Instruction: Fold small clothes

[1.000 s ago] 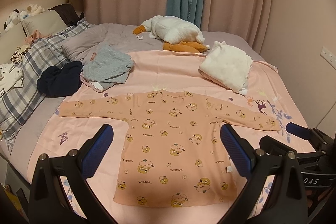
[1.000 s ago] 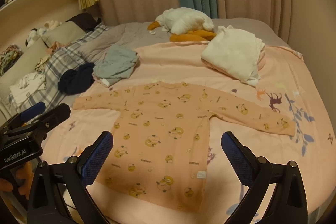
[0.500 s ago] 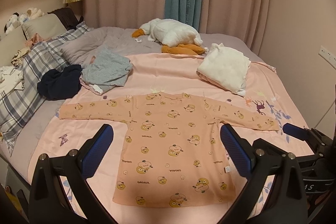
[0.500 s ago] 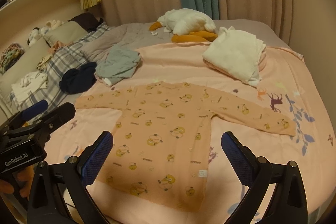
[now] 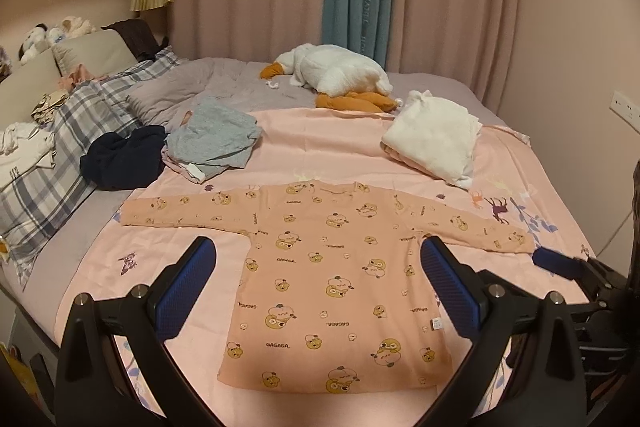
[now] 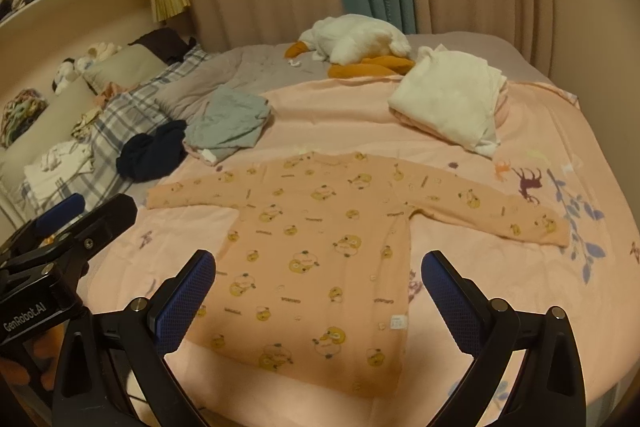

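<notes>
While both grippers hover above it, the bed (image 5: 280, 87) carries a pink printed sheet (image 5: 328, 139) on which the peach bear-print shirt (image 5: 332, 267) lies flat near the front edge, sleeves spread wide. Farther back sit a white goose plush (image 5: 336, 75), folded white cloth (image 5: 432, 139), a gray garment (image 5: 212, 139) and a navy one (image 5: 124, 159). The left gripper (image 5: 316, 291) has its blue-padded fingers (image 5: 184, 291) wide apart, gripping nothing; the right gripper (image 6: 316, 291) likewise.

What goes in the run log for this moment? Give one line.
stage: before first fold | peach cartoon-print long-sleeved top: flat, sleeves spread, on pink bedsheet | left claw: open, empty | right claw: open, empty
</notes>
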